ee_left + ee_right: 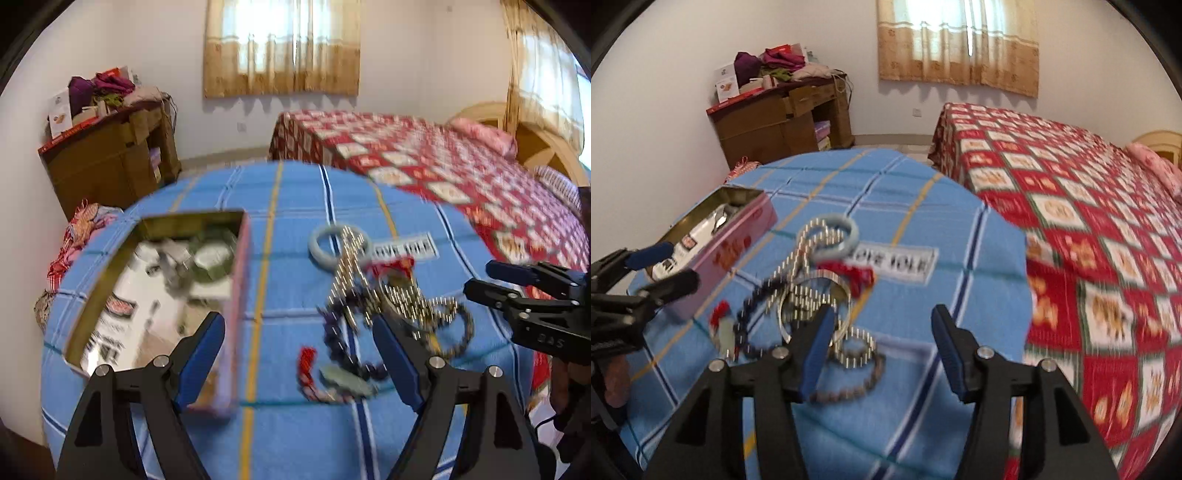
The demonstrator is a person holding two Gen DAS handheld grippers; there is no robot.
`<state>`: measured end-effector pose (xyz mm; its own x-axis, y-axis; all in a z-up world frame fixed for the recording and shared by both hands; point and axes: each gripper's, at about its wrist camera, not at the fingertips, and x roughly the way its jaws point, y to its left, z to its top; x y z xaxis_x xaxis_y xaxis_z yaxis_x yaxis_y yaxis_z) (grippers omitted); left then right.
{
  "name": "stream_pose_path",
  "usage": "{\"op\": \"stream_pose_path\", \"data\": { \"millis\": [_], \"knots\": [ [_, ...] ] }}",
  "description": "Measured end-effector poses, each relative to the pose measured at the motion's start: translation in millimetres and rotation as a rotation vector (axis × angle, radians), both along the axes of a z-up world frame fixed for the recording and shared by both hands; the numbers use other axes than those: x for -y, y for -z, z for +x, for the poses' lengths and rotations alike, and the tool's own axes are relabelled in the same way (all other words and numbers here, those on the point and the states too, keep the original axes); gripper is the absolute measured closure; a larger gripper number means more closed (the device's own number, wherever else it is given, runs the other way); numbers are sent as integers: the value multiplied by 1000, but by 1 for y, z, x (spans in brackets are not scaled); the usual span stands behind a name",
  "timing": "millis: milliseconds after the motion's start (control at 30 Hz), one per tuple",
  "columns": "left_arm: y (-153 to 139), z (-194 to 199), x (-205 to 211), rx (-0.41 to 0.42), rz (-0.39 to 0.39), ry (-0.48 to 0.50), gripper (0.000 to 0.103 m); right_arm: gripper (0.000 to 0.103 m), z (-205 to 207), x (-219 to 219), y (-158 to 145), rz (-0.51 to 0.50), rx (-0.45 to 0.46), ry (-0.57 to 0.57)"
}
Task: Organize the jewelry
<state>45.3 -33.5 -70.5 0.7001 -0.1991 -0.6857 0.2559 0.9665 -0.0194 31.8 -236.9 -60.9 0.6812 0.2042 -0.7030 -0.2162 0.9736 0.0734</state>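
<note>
Left wrist view: the left claw (299, 354) stands wide apart and empty above the blue checked tabletop (295, 192). An open tin (162, 291) sits by its left finger, the jewelry heap (384, 295) by its right finger. The right claw (882, 343), partly spread, holds nothing; the heap lies at its left finger.

Both grippers are pointing steeply downward right now. The left gripper (299, 354) is sitting with its blue-padded fingers (201, 358) spread wide, nothing between them. The right gripper (882, 347) is also holding its fingers (947, 347) apart, gripping nothing.
</note>
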Motion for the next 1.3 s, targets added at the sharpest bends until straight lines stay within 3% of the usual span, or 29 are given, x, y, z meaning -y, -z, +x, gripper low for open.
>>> {"op": "stream_pose_path", "data": {
  "millis": [67,133,233,467,533,700,800,867,933,1300],
  "knots": [
    [7,-5,7,-26,0,15,30,45,-9,7,4,6,-4,14],
    [17,-5,15,-80,-3,62,50,45,-16,14,8,13,-6,32],
    [29,-4,19,-147,-22,89,63,45,-21,20,10,17,-13,44],
    [38,-6,19,-194,-57,113,74,45,-21,6,15,11,-21,6],
    [40,-6,19,-199,-67,121,91,45,-19,-2,19,-9,-30,-11],
    [38,-7,18,-192,-107,153,96,46,-12,-10,29,-47,-53,-2],
    [29,-11,13,-156,-135,166,96,76,-15,-15,27,-50,-65,-37],
    [20,-15,10,-124,-151,172,96,87,-18,-18,26,-58,-67,-52],
    [11,-18,9,-95,-161,180,97,92,-23,-22,25,-67,-64,-62],
    [-18,-28,-14,-6,-161,161,98,92,-37,-17,-13,-12,7,-61]
  ]
}}
